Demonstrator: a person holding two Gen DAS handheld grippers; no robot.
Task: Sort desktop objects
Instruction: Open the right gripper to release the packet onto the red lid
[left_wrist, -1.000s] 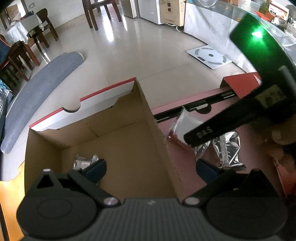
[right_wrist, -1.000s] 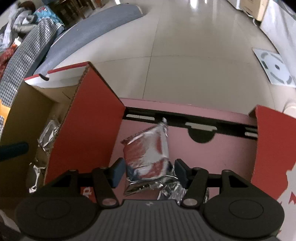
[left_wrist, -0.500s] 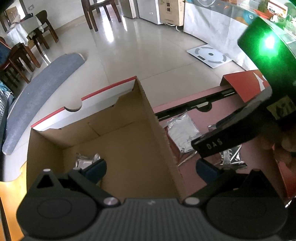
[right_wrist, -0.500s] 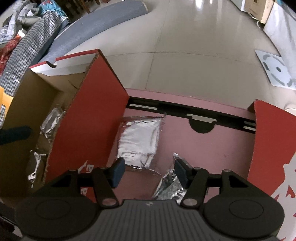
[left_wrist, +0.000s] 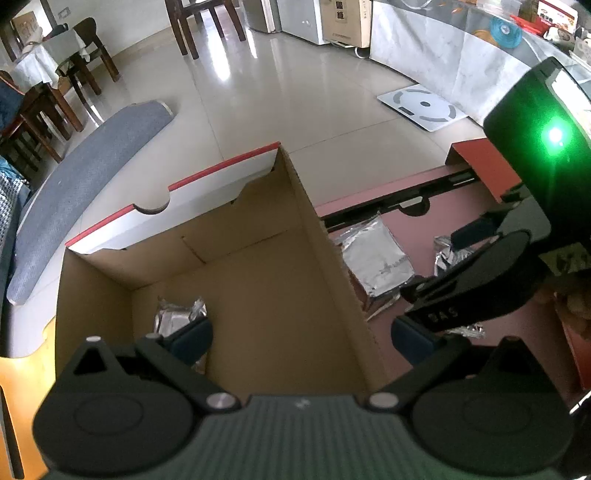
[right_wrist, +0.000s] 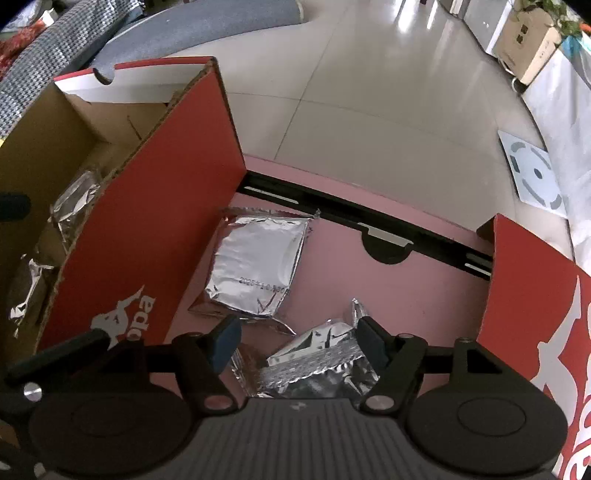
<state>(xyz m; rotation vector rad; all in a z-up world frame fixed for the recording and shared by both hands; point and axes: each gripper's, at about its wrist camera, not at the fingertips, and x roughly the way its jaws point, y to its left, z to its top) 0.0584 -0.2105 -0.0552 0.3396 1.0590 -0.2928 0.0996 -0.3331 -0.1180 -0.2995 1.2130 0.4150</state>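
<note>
Right claw (right_wrist: 293, 341) had just been opening over the red lid (right_wrist: 406, 295); its jaws stood part-way apart, pointed steeply down, with nothing pinched between them, though a crumpled foil pouch (right_wrist: 317, 363) lay right below the tips. A flat foil pouch (right_wrist: 258, 266) rested on the lid's pink floor, near the tall red wall — smooth, square, with a printed date line and crimped edges. The crumpled one was wrinkled and folded, its serrated seal strip showing.

Left claw (left_wrist: 301, 338) hung wide open and empty above the brown box (left_wrist: 258, 280), whose plain corrugated walls and floor held another foil pouch (left_wrist: 177, 314) in a near corner, just beside the left fingertip.

By my reading, the step in hand was a release just finished — the flat pouch set down in the lid — and the sorting was mid-way, with pouches in both compartments. The next move would likely call for closing on the crumpled pouch below; thin slippery foil lying nearly flat wants a low approach and a pinch on a raised fold or the stiffer sealed edge.
</note>
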